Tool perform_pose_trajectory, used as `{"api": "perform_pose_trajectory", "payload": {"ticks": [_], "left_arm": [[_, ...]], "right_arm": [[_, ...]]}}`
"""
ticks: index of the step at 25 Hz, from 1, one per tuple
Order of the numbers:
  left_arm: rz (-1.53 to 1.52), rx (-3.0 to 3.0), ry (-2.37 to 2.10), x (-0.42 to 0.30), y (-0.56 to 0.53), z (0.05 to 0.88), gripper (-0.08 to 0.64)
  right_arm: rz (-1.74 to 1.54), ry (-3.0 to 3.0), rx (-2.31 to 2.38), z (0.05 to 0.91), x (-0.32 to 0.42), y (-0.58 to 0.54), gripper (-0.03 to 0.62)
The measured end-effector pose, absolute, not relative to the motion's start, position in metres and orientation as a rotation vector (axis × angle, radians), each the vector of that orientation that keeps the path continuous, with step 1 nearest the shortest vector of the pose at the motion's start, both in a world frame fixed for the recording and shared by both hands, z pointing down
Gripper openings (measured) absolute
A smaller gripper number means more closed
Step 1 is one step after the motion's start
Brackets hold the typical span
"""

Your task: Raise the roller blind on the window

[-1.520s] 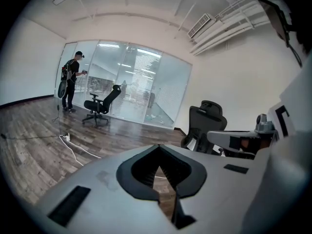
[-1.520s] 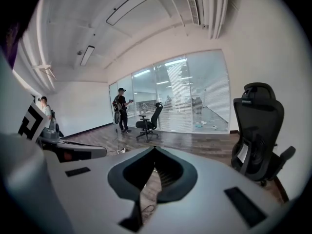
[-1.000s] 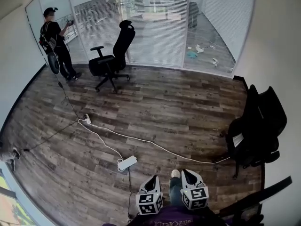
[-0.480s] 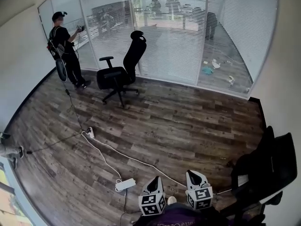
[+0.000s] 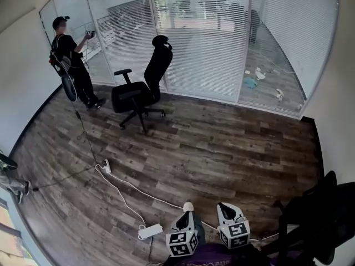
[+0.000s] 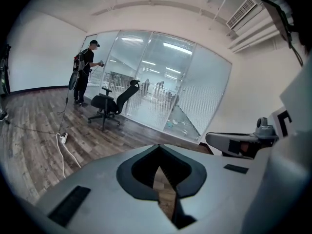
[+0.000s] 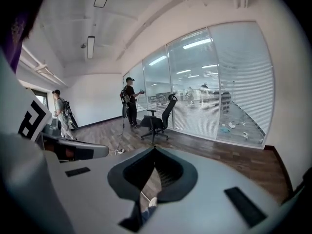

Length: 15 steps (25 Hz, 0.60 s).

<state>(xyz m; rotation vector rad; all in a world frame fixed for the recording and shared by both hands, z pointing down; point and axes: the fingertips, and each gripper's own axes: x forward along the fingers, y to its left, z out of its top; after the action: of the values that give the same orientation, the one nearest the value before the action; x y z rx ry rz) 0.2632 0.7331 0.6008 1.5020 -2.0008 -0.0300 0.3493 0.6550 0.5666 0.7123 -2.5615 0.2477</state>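
Both grippers sit at the bottom edge of the head view, close to my body and above the wooden floor. My left gripper (image 5: 187, 215) and right gripper (image 5: 223, 206) are side by side, both shut and empty. In the left gripper view the left gripper (image 6: 159, 147) points across the room at the glass wall. The right gripper (image 7: 154, 149) points the same way in its own view. Lowered slatted blinds (image 5: 205, 43) cover the glass wall at the far side, several steps from both grippers. I can make out no roller blind in any view.
A black office chair (image 5: 141, 85) stands before the glass wall. A person (image 5: 72, 60) with hand-held gear stands at the far left. A white cable and power strip (image 5: 151, 230) cross the floor near my shoe (image 5: 188, 206). Another black chair (image 5: 327, 215) is at the right.
The head view has swung and moved forward: the glass wall and office chair look nearer, and the black chair at the right slid toward the lower right corner. Both grippers stay shut and low.
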Motion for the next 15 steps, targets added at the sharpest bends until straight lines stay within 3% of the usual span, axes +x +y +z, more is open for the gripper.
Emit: {"api": "perform_pose_trajectory", "payload": {"ticks": [9,15], "left_arm": [[-0.032,1.542,-2.065,0.091,0.584,0.574,0.001],[-0.122,1.445,-2.027,0.026,0.526,0.583,0.0]], "right_arm": [[0.166,-2.618,0.634,0.543,0.181,0.514,-0.005],[0.212,-2.602,0.653,0.55,0.127,0.465,-0.005]]}}
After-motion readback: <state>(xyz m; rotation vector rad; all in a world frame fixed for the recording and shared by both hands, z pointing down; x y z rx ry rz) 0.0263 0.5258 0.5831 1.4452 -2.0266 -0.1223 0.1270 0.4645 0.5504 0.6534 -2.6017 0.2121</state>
